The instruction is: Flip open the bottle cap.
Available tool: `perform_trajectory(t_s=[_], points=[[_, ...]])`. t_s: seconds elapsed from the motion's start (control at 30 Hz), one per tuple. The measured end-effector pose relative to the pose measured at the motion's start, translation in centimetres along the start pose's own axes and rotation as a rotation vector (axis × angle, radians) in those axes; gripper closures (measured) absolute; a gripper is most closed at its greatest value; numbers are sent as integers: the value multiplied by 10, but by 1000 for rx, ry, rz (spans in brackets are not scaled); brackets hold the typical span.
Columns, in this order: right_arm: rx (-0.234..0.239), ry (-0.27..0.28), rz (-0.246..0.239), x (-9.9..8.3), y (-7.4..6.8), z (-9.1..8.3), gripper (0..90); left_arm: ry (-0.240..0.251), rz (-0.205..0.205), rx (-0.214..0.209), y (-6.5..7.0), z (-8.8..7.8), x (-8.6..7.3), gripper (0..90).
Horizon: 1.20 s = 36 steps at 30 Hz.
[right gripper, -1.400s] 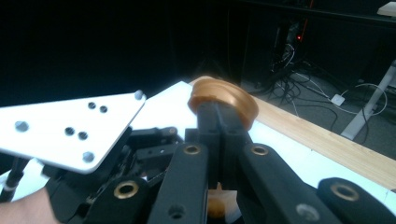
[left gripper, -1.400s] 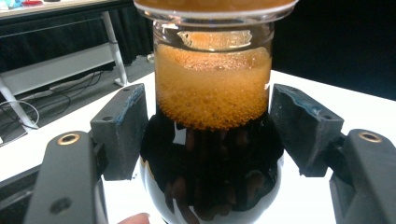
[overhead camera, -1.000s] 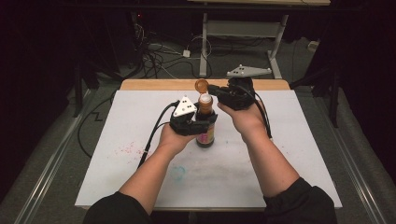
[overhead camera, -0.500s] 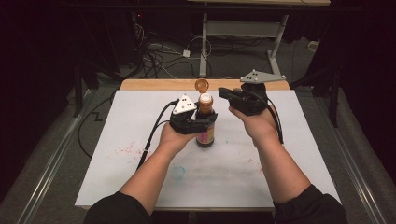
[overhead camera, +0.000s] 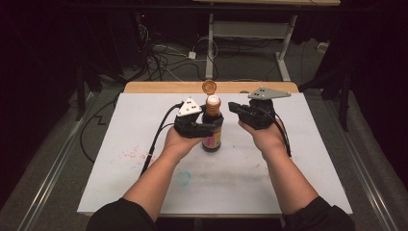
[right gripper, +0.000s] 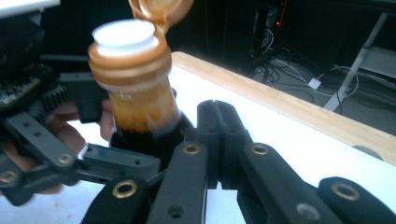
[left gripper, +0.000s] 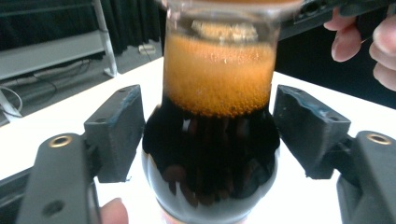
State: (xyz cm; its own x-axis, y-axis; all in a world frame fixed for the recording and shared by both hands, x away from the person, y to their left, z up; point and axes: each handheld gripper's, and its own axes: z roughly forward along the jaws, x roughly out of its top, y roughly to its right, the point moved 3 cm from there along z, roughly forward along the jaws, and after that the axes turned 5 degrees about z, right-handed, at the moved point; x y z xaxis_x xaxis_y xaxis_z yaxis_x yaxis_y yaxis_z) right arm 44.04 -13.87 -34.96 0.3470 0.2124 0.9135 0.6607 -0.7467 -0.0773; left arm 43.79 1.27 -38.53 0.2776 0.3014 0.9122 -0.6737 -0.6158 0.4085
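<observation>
Standing upright: bottle (cap flipped open) | left tool just loosened, flanking it | right tool clenched empty

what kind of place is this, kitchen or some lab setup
Probably a lab or recording setup, not a kitchen: black curtains all round, loose cables on the floor, and a white-covered table bearing little besides a sauce bottle.

No word, brand or number can be read anywhere. The bottle carries a label low on its front, with what may be pink and yellow print, but in the high view it is too small and blurred to make out any letters.
</observation>
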Motion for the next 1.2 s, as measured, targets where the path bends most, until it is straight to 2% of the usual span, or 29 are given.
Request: perform_trajectory(t_s=[0.13, 0.2, 0.43, 0.53, 0.83, 0.93, 1.0, 1.2], points=[[-1, -9, 1, -12, 3, 3, 898, -6, -15, -1, -4, -4, -3, 192], [3, -13, 6, -19, 4, 5, 782, -10, -17, -8, -4, -7, -5, 167], [19, -46, 24, -53, 11, 14, 535, -12, -28, 8, -17, -24, -18, 138], [35, -39, 37, -67, 14, 16, 430, -24, -37, 20, -24, -30, -27, 137], [21, -65, 42, -105, 19, 22, 182, -83, -72, 75, -45, -42, -56, 34], [9, -70, 49, -115, 20, 22, 111, -100, -66, 91, -49, -46, -63, 3], [-6, -74, 62, -120, 21, 22, 5, -109, -57, 97, -50, -48, -67, 0], [-22, -95, 61, -131, 21, 19, 2, -116, -43, 113, -54, -56, -75, 0]])
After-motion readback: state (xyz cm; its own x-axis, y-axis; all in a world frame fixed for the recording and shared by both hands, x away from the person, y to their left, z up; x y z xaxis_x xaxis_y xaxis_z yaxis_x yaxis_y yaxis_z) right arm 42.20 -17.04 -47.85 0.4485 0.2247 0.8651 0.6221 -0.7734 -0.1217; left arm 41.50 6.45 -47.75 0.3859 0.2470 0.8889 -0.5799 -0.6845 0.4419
